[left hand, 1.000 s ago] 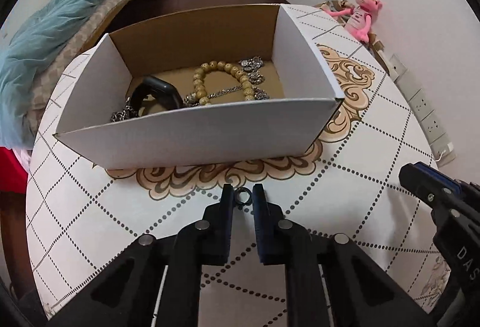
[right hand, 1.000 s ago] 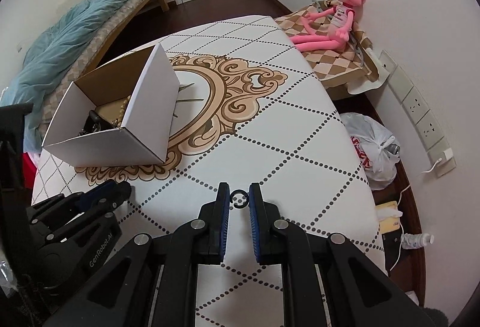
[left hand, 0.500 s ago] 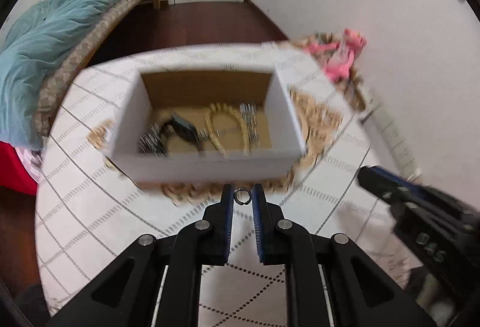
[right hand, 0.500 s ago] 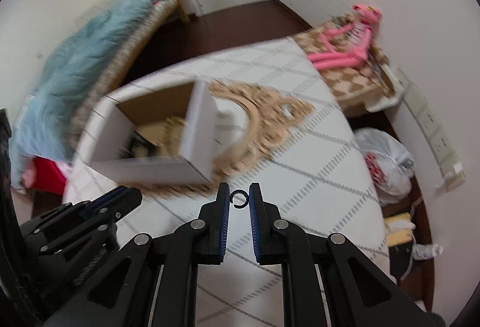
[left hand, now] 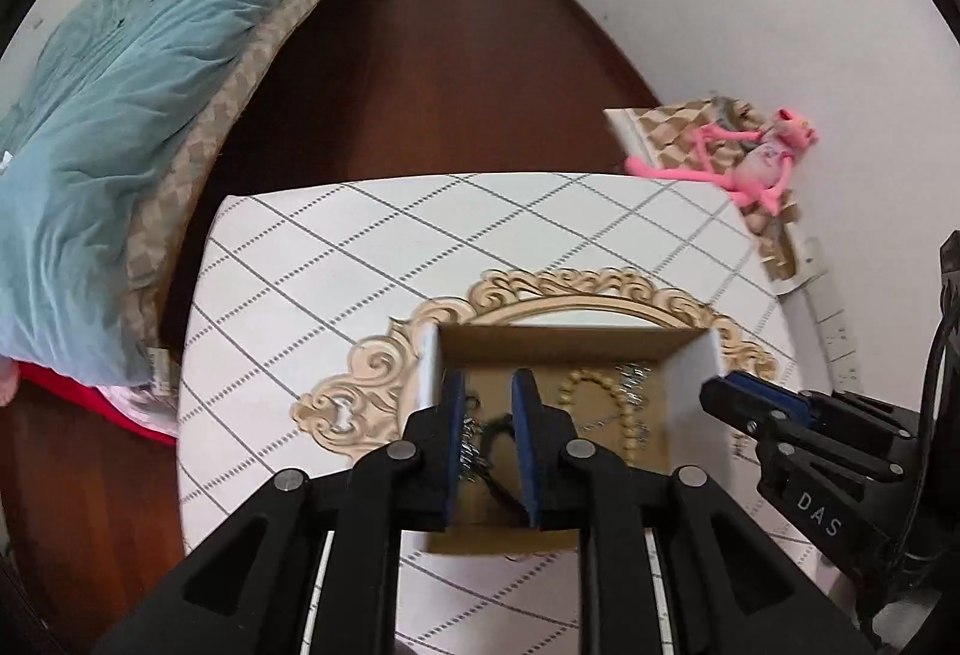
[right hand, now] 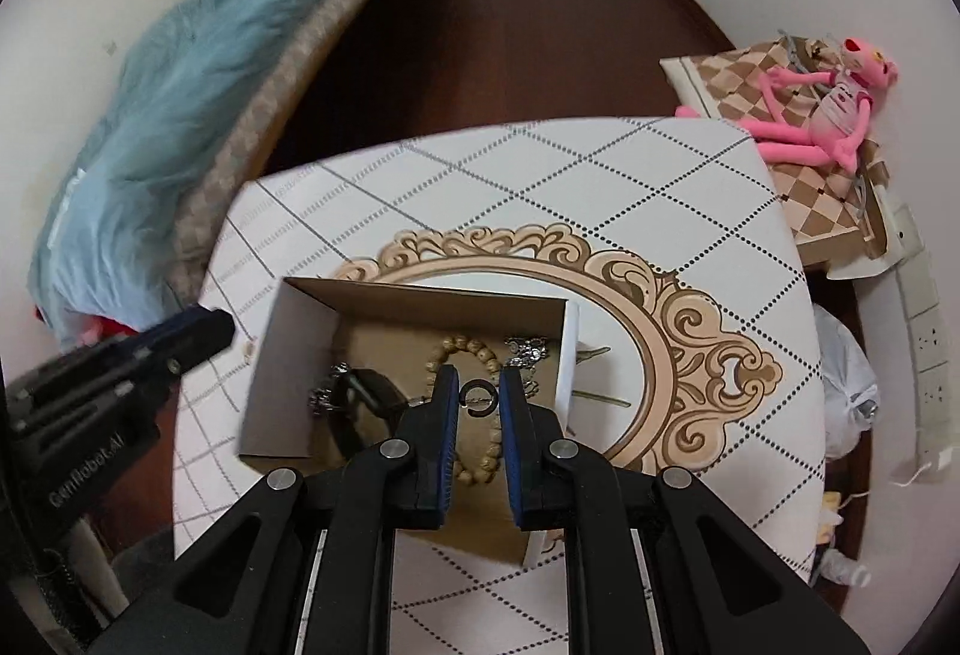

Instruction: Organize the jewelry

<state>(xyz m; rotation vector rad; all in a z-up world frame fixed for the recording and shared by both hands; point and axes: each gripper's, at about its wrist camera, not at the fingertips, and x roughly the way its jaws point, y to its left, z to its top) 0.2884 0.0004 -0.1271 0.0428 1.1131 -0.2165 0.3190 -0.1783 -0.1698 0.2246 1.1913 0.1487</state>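
An open cardboard box (left hand: 696, 391) (right hand: 270, 355) stands on the white patterned table. It holds a wooden bead bracelet (right hand: 474, 349) (left hand: 594, 391), silver chains (right hand: 528, 349) and a dark band (right hand: 366, 391). My right gripper (right hand: 480, 397) hovers over the box, shut on a small dark ring (right hand: 479, 397). My left gripper (left hand: 485, 403) hangs over the box's left part with its jaws a little apart and nothing between them. Each gripper shows in the other's view, the left (right hand: 180, 337) and the right (left hand: 750, 403).
The round table (left hand: 360, 247) has a gold ornament print under the box. A pink plush toy (right hand: 828, 96) lies on a checkered cushion at the right. A bed with a blue blanket (left hand: 120, 102) is at the left. Dark wood floor lies beyond.
Both grippers rose and moved forward over the box. The left gripper let go of its ring and opened slightly. The right still holds its ring.
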